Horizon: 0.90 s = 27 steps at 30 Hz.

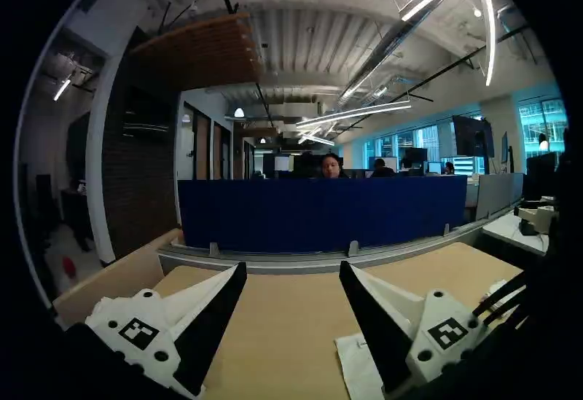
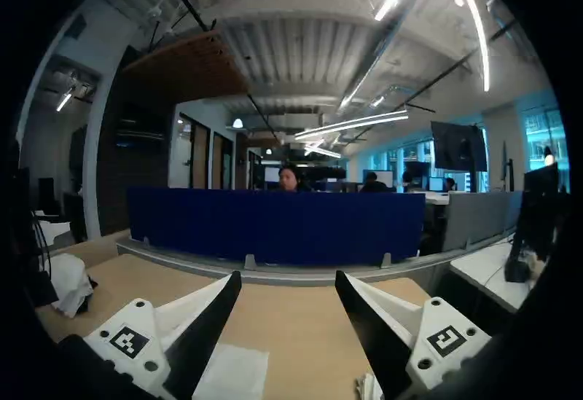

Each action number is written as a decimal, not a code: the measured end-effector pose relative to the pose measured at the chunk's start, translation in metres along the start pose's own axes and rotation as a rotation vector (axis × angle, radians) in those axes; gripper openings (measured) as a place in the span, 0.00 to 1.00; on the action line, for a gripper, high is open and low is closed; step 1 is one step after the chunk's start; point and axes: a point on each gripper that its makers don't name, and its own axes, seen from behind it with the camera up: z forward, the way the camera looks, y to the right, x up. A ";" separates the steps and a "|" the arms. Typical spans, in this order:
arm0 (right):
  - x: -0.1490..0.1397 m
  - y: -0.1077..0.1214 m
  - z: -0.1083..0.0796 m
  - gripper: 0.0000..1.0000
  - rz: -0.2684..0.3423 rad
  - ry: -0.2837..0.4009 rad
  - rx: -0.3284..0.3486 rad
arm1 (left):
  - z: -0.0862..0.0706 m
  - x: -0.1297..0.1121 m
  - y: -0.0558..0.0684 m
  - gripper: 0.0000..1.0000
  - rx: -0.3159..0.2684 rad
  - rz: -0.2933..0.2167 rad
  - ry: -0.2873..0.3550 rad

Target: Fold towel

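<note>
Towel (image 2: 237, 371) lies flat and pale on the wooden table (image 2: 299, 327), at the bottom of the right gripper view, below and slightly left of the right gripper (image 2: 286, 275), whose fingers stand spread with nothing between them. In the left gripper view a white corner sits lower right, partly behind a finger of the left gripper (image 1: 291, 265), likewise spread and empty. Both must descend, and the right looks nearer. The towel's long axis cannot be told. The right gripper view also catches a crumpled white cloth (image 2: 69, 283) at far left.

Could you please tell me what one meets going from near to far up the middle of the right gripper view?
white towel → wooden table → blue partition → seated person
</note>
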 end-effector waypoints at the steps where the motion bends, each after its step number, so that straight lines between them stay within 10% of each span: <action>1: -0.001 -0.001 0.000 1.00 -0.005 -0.006 0.005 | -0.001 -0.001 0.002 0.94 -0.008 0.003 -0.008; 27: -0.094 -0.062 -0.023 1.00 -0.185 -0.413 0.371 | -0.040 -0.097 0.097 0.94 -0.410 0.098 -0.350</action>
